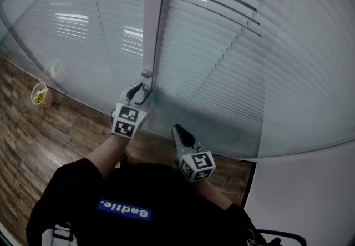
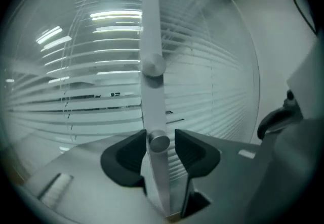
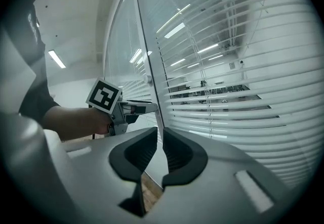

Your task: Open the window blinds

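Straddling the Knob on the Window Post

Your left gripper (image 1: 143,91) is up against the pale vertical post (image 1: 155,17) that divides the glass. In the left gripper view its jaws stand fairly wide on either side of a small round metal knob (image 2: 159,142) on that post. The left pad sits right at the knob's edge. A clear gap shows on the right, so nothing is clamped. A second knob (image 2: 152,65) sits higher on the same post.

Your right gripper (image 1: 178,130) hangs lower and just to the right, near the foot of the glass, apart from the post. Its jaws are drawn narrow, with only a thin slit between the pads and nothing in it. From its view you can see your left hand (image 3: 76,122) holding the other gripper out to the post.

The window blinds (image 1: 222,45) hang behind the glass on both sides of the post, fully lowered. Their slats are angled enough that ceiling lights and a room beyond show through the gaps. Wooden floor (image 1: 33,145) runs along the base, with a small cup (image 1: 40,95) standing by the glass far to your left.
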Available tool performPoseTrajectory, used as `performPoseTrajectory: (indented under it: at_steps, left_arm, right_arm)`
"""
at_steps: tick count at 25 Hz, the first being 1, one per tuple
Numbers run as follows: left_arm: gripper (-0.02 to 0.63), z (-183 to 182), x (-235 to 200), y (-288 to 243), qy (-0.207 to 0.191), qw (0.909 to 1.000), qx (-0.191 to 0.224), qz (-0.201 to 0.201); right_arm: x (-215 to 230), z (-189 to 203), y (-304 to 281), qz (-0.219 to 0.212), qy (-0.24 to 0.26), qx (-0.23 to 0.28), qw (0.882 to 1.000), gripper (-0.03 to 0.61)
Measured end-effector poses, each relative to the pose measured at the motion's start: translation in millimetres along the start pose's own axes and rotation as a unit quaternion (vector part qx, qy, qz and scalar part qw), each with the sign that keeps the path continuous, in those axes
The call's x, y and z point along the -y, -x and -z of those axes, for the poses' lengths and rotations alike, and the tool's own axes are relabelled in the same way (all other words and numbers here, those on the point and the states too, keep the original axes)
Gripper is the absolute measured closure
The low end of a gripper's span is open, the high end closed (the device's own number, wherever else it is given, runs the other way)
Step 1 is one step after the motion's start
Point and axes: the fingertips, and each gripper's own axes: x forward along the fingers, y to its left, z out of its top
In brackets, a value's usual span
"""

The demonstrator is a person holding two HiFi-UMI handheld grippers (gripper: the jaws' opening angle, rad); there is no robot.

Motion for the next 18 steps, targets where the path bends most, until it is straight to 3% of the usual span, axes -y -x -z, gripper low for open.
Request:
performPoseTrajectory:
  at_steps: [4, 7, 18]
  left_arm:
    - [0.445, 13.8, 1.1, -6.6, -0.076, 0.9966, -0.021, -0.024]
    - [0.458, 18.8, 0.1, -8.0, -0.097, 0.9942, -0.03, -0.035]
    - [0.488, 15.5, -2.9, -6.2, 0.003, 0.999, -0.044, -0.008]
  right_arm:
    - [3.1, -0.4, 1.0, 0.004, 0.002, 0.001, 1.0, 0.54]
    - [6.4, -0.3, 3.6, 0.012, 0.001, 0.002, 1.0, 0.54]
    - [8.9, 0.3, 5.7, 0.015, -0.008, 0.004, 1.0, 0.565]
